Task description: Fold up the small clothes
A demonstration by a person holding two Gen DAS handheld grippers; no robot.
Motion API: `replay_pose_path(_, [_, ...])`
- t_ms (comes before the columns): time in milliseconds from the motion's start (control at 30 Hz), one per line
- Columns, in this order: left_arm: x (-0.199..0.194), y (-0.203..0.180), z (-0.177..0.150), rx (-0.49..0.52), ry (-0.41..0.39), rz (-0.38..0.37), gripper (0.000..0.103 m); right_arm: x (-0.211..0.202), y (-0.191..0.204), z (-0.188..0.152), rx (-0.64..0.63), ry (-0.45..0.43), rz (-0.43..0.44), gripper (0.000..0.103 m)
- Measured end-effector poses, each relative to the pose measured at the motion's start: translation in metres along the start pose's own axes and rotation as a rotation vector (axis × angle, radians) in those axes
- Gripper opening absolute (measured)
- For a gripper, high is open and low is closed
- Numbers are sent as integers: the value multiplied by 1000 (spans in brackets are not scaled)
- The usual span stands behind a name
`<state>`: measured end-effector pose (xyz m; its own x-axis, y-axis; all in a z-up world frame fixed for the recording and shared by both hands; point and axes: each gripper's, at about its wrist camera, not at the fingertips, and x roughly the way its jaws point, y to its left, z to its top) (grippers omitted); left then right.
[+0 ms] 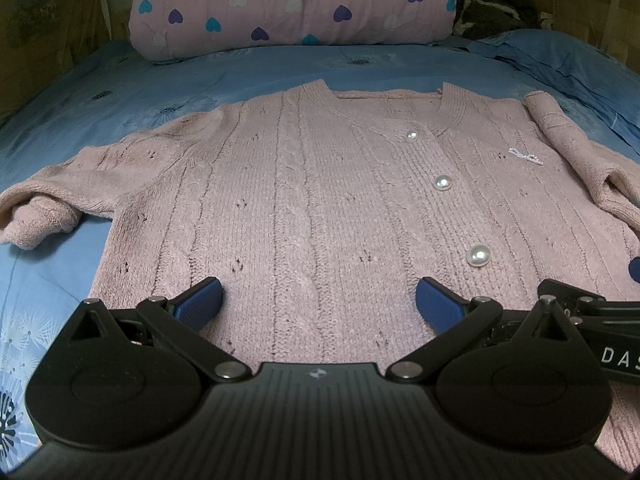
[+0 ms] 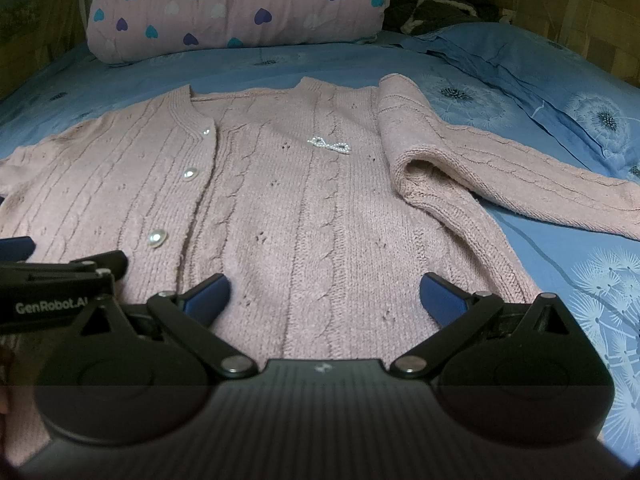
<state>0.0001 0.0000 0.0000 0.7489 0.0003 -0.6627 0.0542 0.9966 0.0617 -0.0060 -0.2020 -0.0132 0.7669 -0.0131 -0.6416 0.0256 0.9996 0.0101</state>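
Reading "GenRobot.AI" on the left gripper (image 2: 16, 250) and "DAS" on the right gripper (image 2: 324, 296), both with jaws apart over a pink cardigan (image 1: 320, 200) spread buttoned on the blue bed (image 1: 260, 64), heart-print pillow (image 1: 288, 4) beyond.

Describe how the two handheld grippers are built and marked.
Both look alike: the left gripper and right gripper have black ribbed bodies, round black hubs, black link arms with silver pivot pins, and blue finger pads. One side reads "GenRobot.AI"; letters "DAS" show on the other.
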Motion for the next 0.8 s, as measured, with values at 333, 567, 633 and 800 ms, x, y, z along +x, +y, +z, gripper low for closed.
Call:
replay_pose_path(333, [2, 3, 0, -22, 9, -10, 103, 1, 0, 0, -1, 0, 0, 103])
replay_pose_path(567, [3, 5, 4, -22, 31, -11, 103, 2, 0, 0, 0, -1, 1, 103])
replay_pose_path(633, [2, 4, 6, -21, 45, -8, 103, 0, 0, 0, 1, -2, 1, 103])
replay_pose_path(800, [1, 7, 12, -20, 95, -28, 103, -1, -3, 1, 15, 0, 17, 103])
